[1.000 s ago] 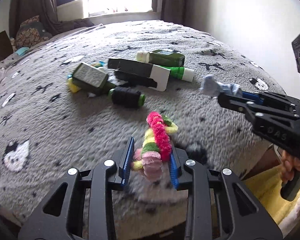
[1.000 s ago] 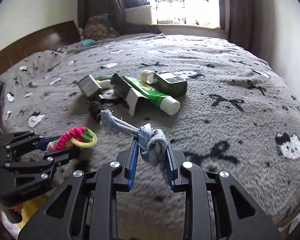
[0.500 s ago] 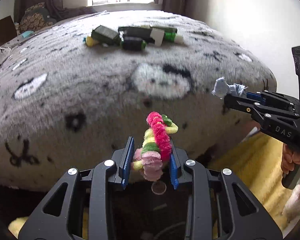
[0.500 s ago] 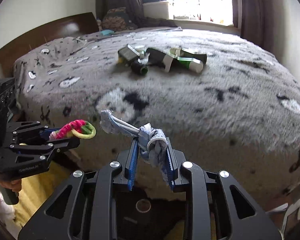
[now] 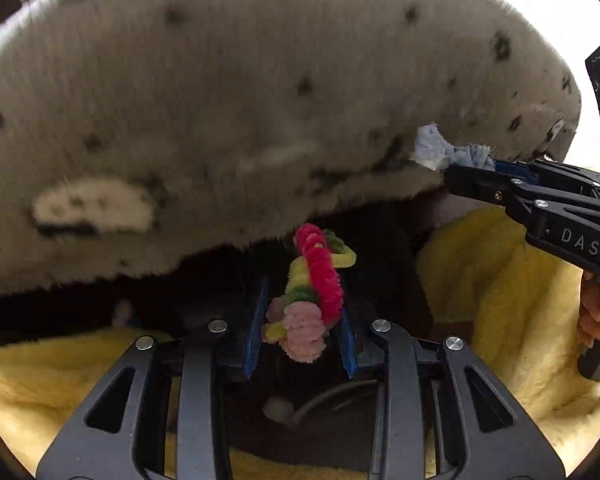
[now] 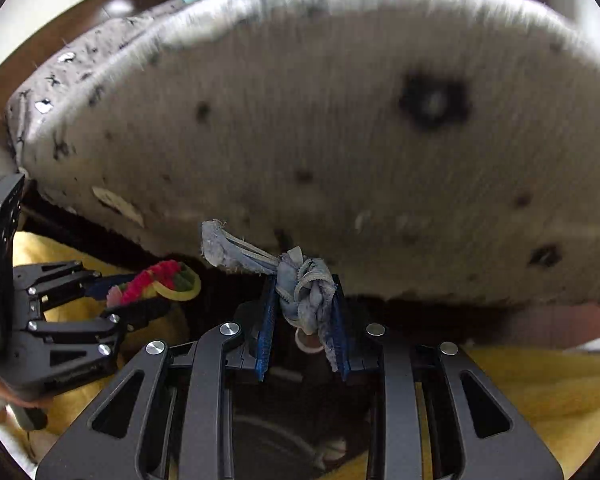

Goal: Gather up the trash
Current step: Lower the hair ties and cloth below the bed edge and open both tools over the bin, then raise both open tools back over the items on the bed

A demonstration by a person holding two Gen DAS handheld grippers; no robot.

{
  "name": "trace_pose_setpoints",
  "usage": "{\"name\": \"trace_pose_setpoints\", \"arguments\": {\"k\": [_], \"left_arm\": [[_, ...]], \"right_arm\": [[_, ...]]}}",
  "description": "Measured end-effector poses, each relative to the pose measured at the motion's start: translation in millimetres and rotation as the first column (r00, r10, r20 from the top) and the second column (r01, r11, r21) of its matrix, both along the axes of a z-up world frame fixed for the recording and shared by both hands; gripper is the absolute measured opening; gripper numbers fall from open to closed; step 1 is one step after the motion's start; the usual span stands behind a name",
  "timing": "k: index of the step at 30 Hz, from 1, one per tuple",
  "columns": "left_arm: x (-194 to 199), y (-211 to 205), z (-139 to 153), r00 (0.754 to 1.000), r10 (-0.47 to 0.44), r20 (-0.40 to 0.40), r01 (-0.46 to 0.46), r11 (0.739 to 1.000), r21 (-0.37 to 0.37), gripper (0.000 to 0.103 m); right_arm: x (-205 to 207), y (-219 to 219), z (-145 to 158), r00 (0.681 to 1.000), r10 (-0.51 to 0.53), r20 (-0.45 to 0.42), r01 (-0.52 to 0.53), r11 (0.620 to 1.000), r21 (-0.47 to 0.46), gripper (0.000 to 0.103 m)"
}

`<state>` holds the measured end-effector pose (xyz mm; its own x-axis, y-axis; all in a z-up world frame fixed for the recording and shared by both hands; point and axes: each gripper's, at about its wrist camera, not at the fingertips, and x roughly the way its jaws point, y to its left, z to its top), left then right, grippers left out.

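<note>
The left gripper [image 5: 302, 330] is closed on a bundle of fuzzy pipe cleaners [image 5: 314, 292], pink, red, yellow and green. At the right, the right gripper [image 5: 460, 168] holds a knotted blue rag [image 5: 446, 150]. Above hangs the grey spotted blanket [image 5: 240, 100]; below lies a yellow fleece [image 5: 512, 288].

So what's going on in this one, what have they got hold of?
A person holds a gripper in each hand, both loaded. The left gripper is clamped on a fuzzy bundle of pink, yellow and green pipe cleaners; the right gripper is clamped on a knotted scrap of pale blue frayed cloth. Both point down past the edge of the grey spotted fleece blanket, over a dark gap beside a yellow fluffy rug. Nothing is released yet.
</note>
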<state>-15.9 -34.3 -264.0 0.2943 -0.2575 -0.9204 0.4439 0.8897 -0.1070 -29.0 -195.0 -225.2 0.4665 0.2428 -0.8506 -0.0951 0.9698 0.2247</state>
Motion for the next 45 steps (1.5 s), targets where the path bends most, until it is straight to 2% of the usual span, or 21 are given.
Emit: {"name": "trace_pose_setpoints", "arguments": {"k": [6, 11, 14, 15, 18, 24, 29, 32, 36, 41, 45], "left_arm": [[-3, 1, -36, 0.991, 0.015, -0.131, -0.015, 1.000, 0.001, 0.031], [-1, 2, -44, 0.986, 0.019, -0.164, -0.020, 1.000, -0.001, 0.031], [-2, 0, -47, 0.986, 0.007, -0.166, -0.008, 1.000, -0.005, 0.045], [-4, 0, -47, 0.987, 0.003, -0.163, -0.004, 1.000, -0.002, 0.049], [-4, -2, -43, 0.989, 0.004, -0.147, -0.004, 1.000, 0.003, 0.057], [2, 3, -12, 0.999, 0.026, -0.047, -0.024, 0.999, 0.026, 0.069], [8, 9, 34, 0.997, 0.028, 0.077, -0.029, 1.000, 0.011, 0.076], [17, 10, 68, 0.986, 0.024, 0.166, -0.027, 1.000, 0.014, 0.077], [30, 5, 104, 0.961, 0.008, 0.276, -0.017, 0.999, 0.029, 0.078], [62, -3, 133, 0.941, 0.014, 0.338, -0.013, 1.000, -0.003, 0.078], [92, -12, 143, 0.932, 0.016, 0.361, -0.014, 1.000, -0.008, 0.078]], "right_arm": [[3, 6, -32, 0.994, 0.003, -0.113, 0.002, 0.999, 0.048, 0.029], [2, 5, -45, 0.988, -0.005, -0.153, 0.014, 0.998, 0.058, 0.032], [3, 5, -48, 0.987, -0.013, -0.158, 0.024, 0.997, 0.069, 0.059], [3, 4, -47, 0.988, -0.015, -0.155, 0.027, 0.997, 0.073, 0.063], [2, -3, -43, 0.989, -0.034, -0.145, 0.045, 0.996, 0.075, 0.066], [1, -15, -18, 0.994, -0.085, -0.062, 0.088, 0.995, 0.043, 0.076], [1, -27, 30, 0.991, -0.098, 0.095, 0.100, 0.995, -0.017, 0.086], [7, -35, 59, 0.979, -0.103, 0.175, 0.116, 0.991, -0.066, 0.091], [26, -45, 90, 0.963, -0.104, 0.247, 0.132, 0.986, -0.100, 0.091], [60, -53, 119, 0.945, -0.088, 0.316, 0.140, 0.979, -0.148, 0.091], [93, -60, 130, 0.938, -0.097, 0.332, 0.161, 0.972, -0.170, 0.091]]}}
